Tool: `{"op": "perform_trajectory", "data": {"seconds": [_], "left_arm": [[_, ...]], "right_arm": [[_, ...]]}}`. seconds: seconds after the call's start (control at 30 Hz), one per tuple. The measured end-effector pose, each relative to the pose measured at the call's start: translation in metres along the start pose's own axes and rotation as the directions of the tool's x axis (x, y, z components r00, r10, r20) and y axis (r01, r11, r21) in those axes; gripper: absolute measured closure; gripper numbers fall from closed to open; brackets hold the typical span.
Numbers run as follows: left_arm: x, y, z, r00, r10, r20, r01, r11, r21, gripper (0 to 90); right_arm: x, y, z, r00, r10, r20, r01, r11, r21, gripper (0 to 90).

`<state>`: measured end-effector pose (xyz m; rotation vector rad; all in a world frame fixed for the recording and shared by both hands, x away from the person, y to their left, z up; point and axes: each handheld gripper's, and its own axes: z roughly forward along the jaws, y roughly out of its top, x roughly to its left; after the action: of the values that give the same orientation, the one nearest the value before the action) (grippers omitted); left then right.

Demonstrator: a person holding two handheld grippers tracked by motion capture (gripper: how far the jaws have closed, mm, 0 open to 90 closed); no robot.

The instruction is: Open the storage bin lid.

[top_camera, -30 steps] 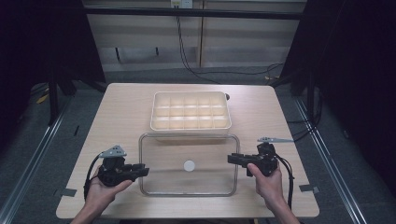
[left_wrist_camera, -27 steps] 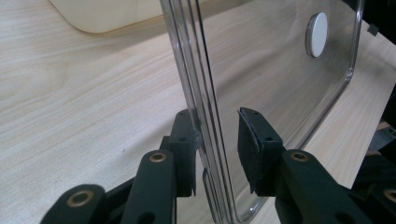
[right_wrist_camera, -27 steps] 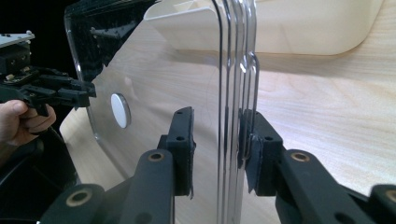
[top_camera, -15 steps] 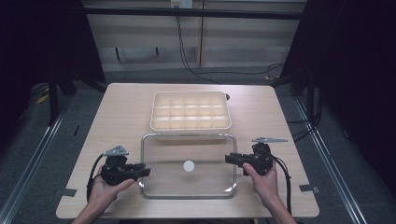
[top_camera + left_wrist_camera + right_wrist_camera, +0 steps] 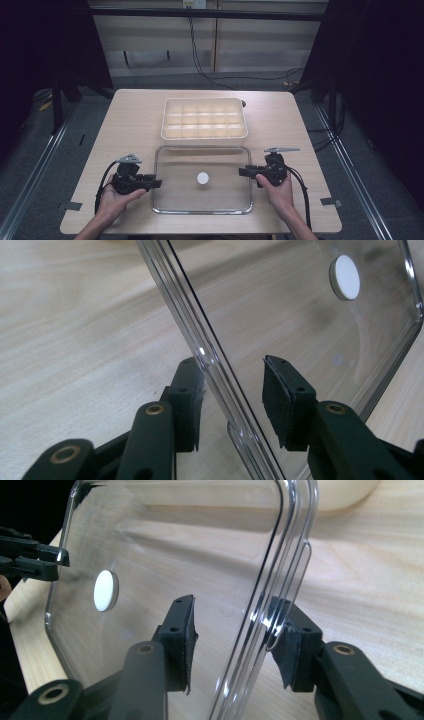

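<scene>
Both tongs are at the clear lid [image 5: 202,180] now — the left tongs [image 5: 156,184] straddle its left rim, the right tongs [image 5: 242,172] its right rim, jaws parted on both, pads not yet pressing the plastic. The lid lies flat on the tabletop [image 5: 130,115], just in front of the cream compartment tray [image 5: 204,119], white knob [image 5: 202,178] at its centre. Looks like the grasp step — next, both would need to close evenly on the rims before any lift toward the tray.
</scene>
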<state>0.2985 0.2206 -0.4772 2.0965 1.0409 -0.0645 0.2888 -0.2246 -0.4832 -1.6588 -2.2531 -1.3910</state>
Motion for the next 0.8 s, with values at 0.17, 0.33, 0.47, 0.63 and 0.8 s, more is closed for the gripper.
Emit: {"op": "perform_trajectory", "data": {"seconds": [0.17,0.33,0.47,0.63,0.8], "left_arm": [[0.001,-0.001,0.003,1.0,-0.003,0.006,0.003,1.0,-0.005,59.4],[0.002,-0.001,0.006,1.0,0.002,-0.005,-0.002,1.0,0.003,58.8],[0.001,-0.001,0.006,0.9999,0.011,-0.008,-0.011,0.9999,0.001,58.8],[0.003,-0.002,0.009,0.9998,0.01,-0.015,-0.01,0.9999,0.012,58.5],[0.003,-0.002,0.01,0.9999,0.006,-0.01,-0.006,0.9999,0.011,58.2]], "right_arm": [[-0.002,-0.002,0.003,0.9998,0.004,0.018,-0.005,1.0,0.013,52.2],[-0.003,-0.002,0.008,0.9992,-0.005,0.041,0.004,1.0,0.026,48.4],[-0.003,-0.001,0.01,0.9984,-0.017,0.054,0.016,1.0,0.021,44.8],[-0.003,-0.003,0.013,0.9974,-0.026,0.067,0.023,0.999,0.042,40.4],[-0.004,-0.003,0.015,0.9985,-0.004,0.054,0.001,0.998,0.056,36.0]]}}
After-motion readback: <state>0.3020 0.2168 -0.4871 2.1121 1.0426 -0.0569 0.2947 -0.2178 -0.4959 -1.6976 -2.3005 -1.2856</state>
